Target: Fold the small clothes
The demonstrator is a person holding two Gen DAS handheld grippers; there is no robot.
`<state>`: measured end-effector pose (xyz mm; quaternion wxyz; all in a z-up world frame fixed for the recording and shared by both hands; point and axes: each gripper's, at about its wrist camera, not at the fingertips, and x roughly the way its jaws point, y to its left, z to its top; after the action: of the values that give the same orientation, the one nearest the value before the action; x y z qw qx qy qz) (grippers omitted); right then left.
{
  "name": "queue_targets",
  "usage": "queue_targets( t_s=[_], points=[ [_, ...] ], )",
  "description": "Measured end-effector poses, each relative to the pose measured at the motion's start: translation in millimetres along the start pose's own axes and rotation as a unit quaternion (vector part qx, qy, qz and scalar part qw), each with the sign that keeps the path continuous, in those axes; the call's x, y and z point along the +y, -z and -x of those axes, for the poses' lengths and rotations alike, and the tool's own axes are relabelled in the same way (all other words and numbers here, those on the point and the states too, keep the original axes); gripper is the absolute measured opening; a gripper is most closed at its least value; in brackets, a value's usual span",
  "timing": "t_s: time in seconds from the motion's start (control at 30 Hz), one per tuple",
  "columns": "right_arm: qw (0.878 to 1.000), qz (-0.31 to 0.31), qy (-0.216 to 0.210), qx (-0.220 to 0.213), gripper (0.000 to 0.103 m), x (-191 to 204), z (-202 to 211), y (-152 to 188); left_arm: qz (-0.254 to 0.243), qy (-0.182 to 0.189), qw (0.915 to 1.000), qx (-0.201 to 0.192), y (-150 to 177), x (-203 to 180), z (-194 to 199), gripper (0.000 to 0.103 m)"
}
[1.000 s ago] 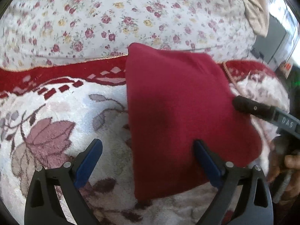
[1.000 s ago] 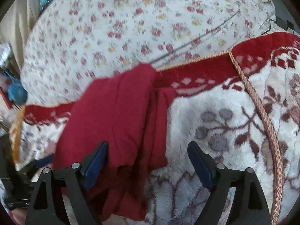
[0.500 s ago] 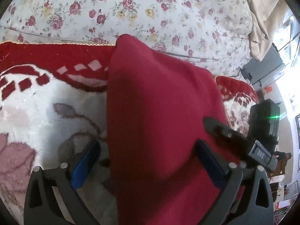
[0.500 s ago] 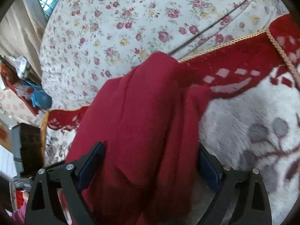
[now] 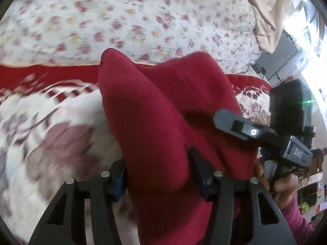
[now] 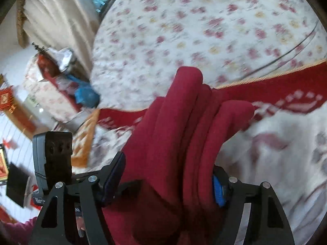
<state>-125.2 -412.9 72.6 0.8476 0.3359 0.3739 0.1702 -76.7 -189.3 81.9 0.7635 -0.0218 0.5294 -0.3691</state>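
Observation:
A folded dark red garment point(image 5: 163, 118) is held up off a plush white and red floral blanket point(image 5: 51, 143). My left gripper point(image 5: 159, 175) is shut on its near edge, the cloth bulging between the blue pads. In the right wrist view the same garment point(image 6: 179, 132) shows as several stacked folds, and my right gripper point(image 6: 165, 181) is shut on them. The right gripper's body also shows at the right of the left wrist view point(image 5: 255, 132), touching the garment's far side.
A white quilt with small pink flowers point(image 5: 122, 20) lies behind the blanket. A beige cloth point(image 5: 269, 10) hangs at upper right. In the right wrist view, cluttered furniture with a blue bag point(image 6: 85, 96) stands at left beyond the bed.
Both grippers have closed from open onto the red garment and lifted it off the blanket. The garment has bunched into thicker folds, and both views are blurred by motion.

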Motion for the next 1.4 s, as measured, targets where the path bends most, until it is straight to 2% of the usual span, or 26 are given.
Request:
queue_targets(
  t_s=[0.07, 0.13, 0.2, 0.23, 0.27, 0.3, 0.4, 0.47, 0.57, 0.6, 0.7, 0.8, 0.83, 0.9, 0.97, 1.0, 1.17, 1.27, 1.4],
  points=[
    [0.999, -0.031, -0.040, 0.009, 0.079, 3.6, -6.9, 14.1, 0.011, -0.003, 0.9999, 0.001, 14.5, 10.7, 15.3, 0.053],
    [0.999, -0.033, -0.031, 0.019, 0.079, 3.1, -12.7, 24.7, 0.014, -0.014, 0.9998, 0.006, 29.0, 19.8, 19.5, 0.053],
    [0.997, -0.028, 0.066, 0.040, 0.079, -5.7, -15.4, 37.0, 0.031, -0.026, 0.9990, 0.020, 40.8, 29.1, 11.3, 0.056],
    [0.989, -0.029, 0.139, 0.042, 0.079, -12.4, -12.2, 40.4, 0.038, -0.040, 0.9980, 0.032, 47.2, 34.5, 2.5, 0.057],
    [0.981, -0.030, 0.188, 0.039, 0.081, -17.1, -5.0, 41.5, 0.038, -0.050, 0.9975, 0.033, 51.5, 37.5, -0.9, 0.064],
    [0.981, -0.034, 0.190, 0.031, 0.085, -17.7, 2.6, 40.6, 0.034, -0.063, 0.9972, 0.023, 54.3, 38.2, -2.0, 0.072],
    [0.982, -0.001, 0.187, 0.003, 0.085, 8.6, 21.4, 34.3, 0.017, -0.106, 0.9941, -0.015, 52.8, 33.7, 7.7, 0.078],
    [0.983, 0.061, 0.175, 0.006, 0.085, 40.7, 13.7, 32.5, 0.019, -0.121, 0.9917, -0.039, 51.0, 34.0, 14.5, 0.081],
    [0.984, 0.104, 0.141, 0.021, 0.085, 67.0, -17.8, 30.3, 0.027, -0.133, 0.9894, -0.051, 51.2, 39.5, 13.2, 0.085],
    [0.982, 0.120, 0.141, 0.026, 0.085, 70.5, -27.2, 31.2, 0.029, -0.134, 0.9893, -0.050, 52.3, 42.1, 10.7, 0.088],
    [0.967, 0.190, 0.167, 0.037, 0.085, 70.0, -49.3, 39.1, 0.036, -0.132, 0.9887, -0.060, 55.3, 50.0, 7.5, 0.097],
    [0.949, 0.215, 0.217, 0.076, 0.083, 42.1, -62.6, 46.2, 0.029, -0.127, 0.9894, -0.063, 55.2, 51.9, 6.4, 0.099],
    [0.948, 0.214, 0.223, 0.080, 0.089, 31.1, -61.8, 49.1, 0.025, -0.127, 0.9896, -0.062, 54.2, 50.8, 5.2, 0.100],
    [0.963, 0.159, 0.200, 0.084, 0.096, 5.6, -54.8, 50.8, 0.014, -0.136, 0.9888, -0.061, 52.6, 47.2, 1.4, 0.100],
    [0.977, 0.102, 0.168, 0.083, 0.096, -11.0, -49.8, 50.8, 0.007, -0.144, 0.9873, -0.066, 51.9, 43.1, 1.4, 0.100],
    [0.977, 0.105, 0.168, 0.077, 0.095, -8.7, -45.8, 52.0, 0.002, -0.150, 0.9863, -0.070, 51.0, 40.7, 1.5, 0.100],
    [0.959, 0.199, 0.197, 0.031, 0.094, 39.6, -7.6, 61.1, -0.010, -0.164, 0.9830, -0.081, 51.4, 36.0, 3.0, 0.100],
    [0.958, 0.240, 0.158, 0.012, 0.094, 71.9, 16.7, 67.9, -0.010, -0.169, 0.9820, -0.083, 52.9, 35.4, 4.9, 0.100],
    [0.949, 0.290, 0.119, 0.037, 0.091, 94.5, 13.6, 89.0, -0.013, -0.180, 0.9795, -0.089, 54.7, 33.6, 10.4, 0.100]
  ],
)
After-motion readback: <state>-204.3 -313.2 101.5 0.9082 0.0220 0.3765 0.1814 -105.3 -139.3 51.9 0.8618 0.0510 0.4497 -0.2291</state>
